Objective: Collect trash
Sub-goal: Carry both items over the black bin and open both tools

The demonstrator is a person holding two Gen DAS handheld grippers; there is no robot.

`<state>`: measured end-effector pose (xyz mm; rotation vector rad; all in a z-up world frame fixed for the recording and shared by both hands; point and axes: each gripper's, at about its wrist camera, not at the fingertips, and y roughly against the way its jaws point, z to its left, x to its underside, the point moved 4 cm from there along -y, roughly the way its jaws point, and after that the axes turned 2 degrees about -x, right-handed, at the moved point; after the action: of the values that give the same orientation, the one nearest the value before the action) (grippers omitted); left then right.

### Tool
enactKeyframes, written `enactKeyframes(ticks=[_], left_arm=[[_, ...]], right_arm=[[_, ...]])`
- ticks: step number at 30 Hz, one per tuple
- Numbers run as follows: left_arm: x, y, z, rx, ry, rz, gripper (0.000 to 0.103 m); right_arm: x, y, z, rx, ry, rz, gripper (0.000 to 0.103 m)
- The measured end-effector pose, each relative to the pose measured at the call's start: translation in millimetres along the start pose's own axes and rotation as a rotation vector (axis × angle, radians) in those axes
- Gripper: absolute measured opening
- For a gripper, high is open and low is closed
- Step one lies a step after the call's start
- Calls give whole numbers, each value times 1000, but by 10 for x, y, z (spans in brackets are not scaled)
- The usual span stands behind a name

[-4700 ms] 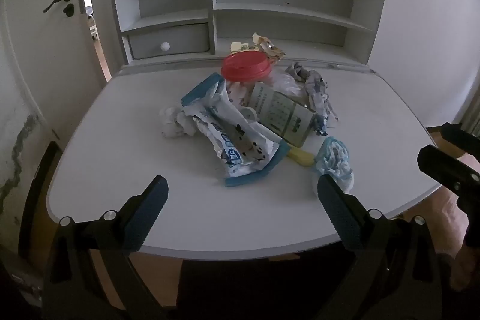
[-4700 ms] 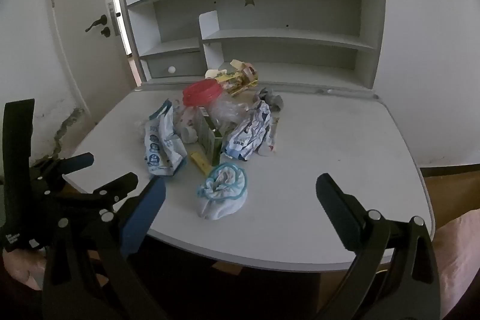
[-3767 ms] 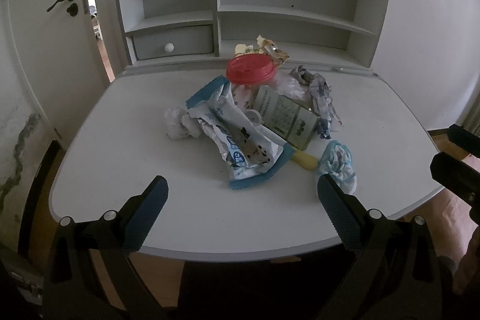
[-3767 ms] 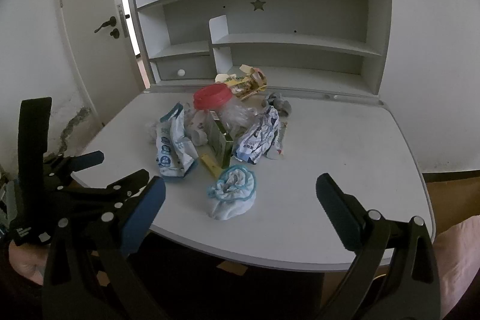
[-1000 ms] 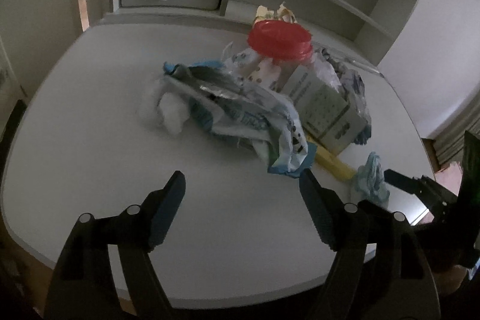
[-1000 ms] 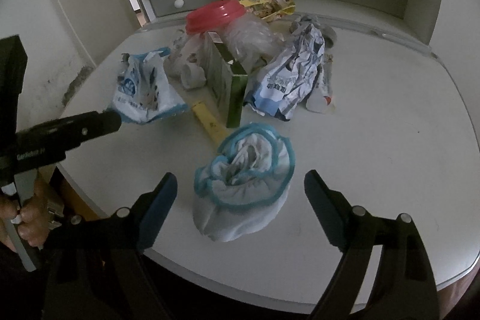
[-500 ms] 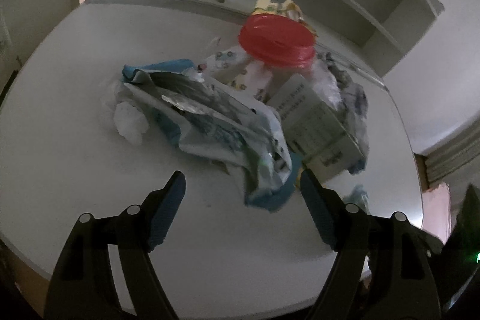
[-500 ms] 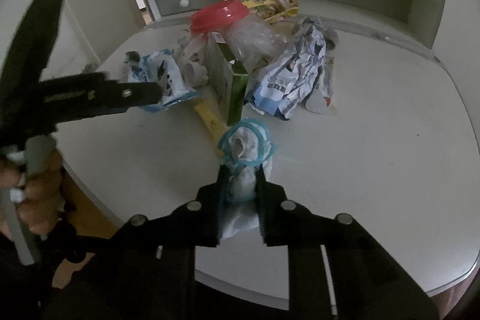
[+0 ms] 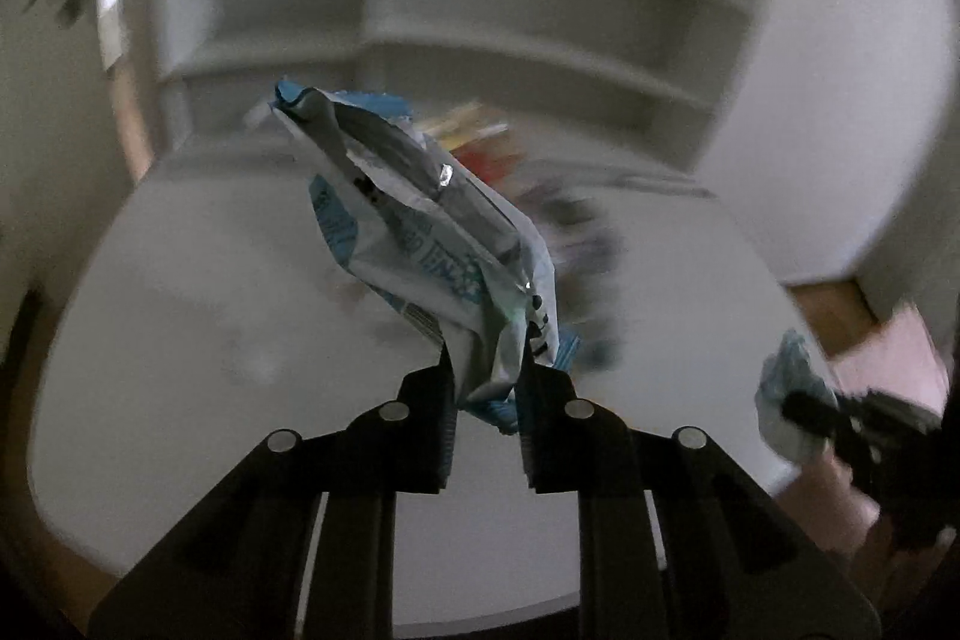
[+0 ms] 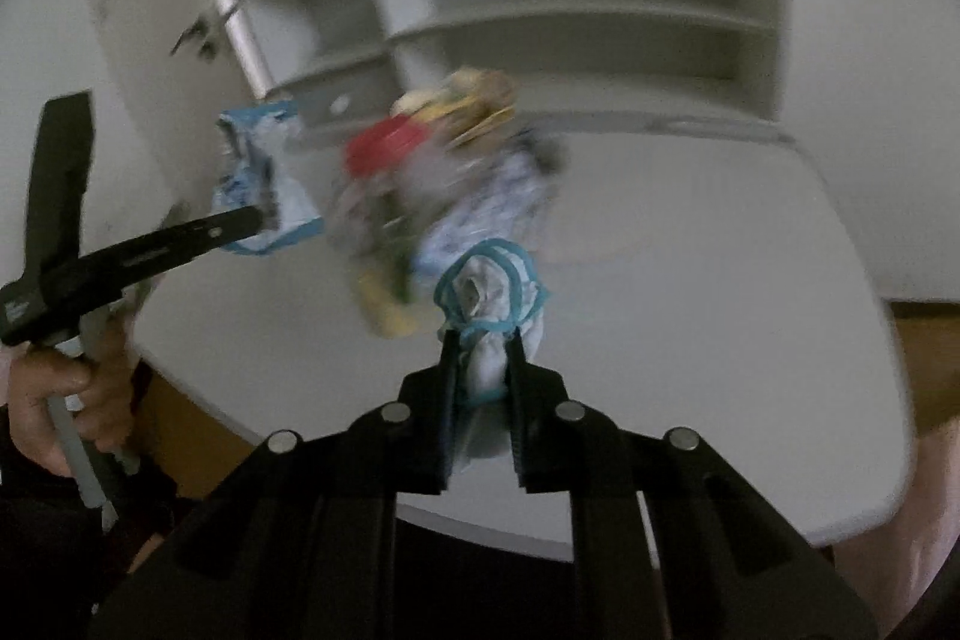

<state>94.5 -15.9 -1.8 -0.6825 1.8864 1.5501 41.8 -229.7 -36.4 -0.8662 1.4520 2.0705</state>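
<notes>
My left gripper (image 9: 485, 370) has its jaws closing on the lower end of a crumpled blue and white wrapper (image 9: 420, 220), which hangs lifted above the white desk (image 9: 180, 340). My right gripper (image 10: 480, 340) is shut on a balled white cloth with a teal rim (image 10: 489, 304), also raised off the desk. The left gripper (image 10: 252, 223) with its wrapper (image 10: 258, 172) shows at the left of the right wrist view. At the right edge of the left wrist view the right gripper (image 9: 804, 409) carries the cloth (image 9: 786, 388). Both pictures are blurred by motion.
A heap of trash stays on the desk: a red-lidded container (image 10: 384, 148), a green carton (image 10: 390, 232), a yellow piece (image 10: 384, 310) and printed wrappers (image 10: 492, 202). White shelves (image 10: 570, 16) rise behind the desk. A door (image 10: 138, 10) stands at the left. A hand (image 10: 60, 400) holds the left tool.
The left gripper closed on the blue and white wrapper and lifted it off the heap. The right gripper, shut on the cloth half a second ago, raised it from the desk.
</notes>
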Motion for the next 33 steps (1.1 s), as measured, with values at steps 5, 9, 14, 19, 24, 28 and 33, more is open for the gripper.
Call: enactKeyframes(ticks=[5, 9, 14, 19, 24, 28, 33], left_arm=[[-13, -41, -1443, 259, -281, -8, 16], [435, -273, -3035, 547, -574, 90, 16], [1326, -717, -4322, 768, -813, 307, 16], [2084, -1420, -4892, 776, -956, 482, 16], [2729, -2167, -5059, 727, -1043, 639, 16], [3010, -2654, -5195, 679, -1070, 676, 16], [3167, -2801, -5291, 675, -1059, 710, 17]], right_arm=[[341, 777, -1267, 219, -228, -75, 15], [1105, 1410, -2428, 423, -485, -72, 15], [2237, 1693, -3331, 533, -751, 11, 15], [3109, 1463, -3815, 516, -931, 108, 15], [3595, 1074, -4082, 462, -1017, 184, 15], [3666, 722, -4282, 421, -1027, 230, 15], [3632, 485, -4317, 392, -1022, 248, 15]])
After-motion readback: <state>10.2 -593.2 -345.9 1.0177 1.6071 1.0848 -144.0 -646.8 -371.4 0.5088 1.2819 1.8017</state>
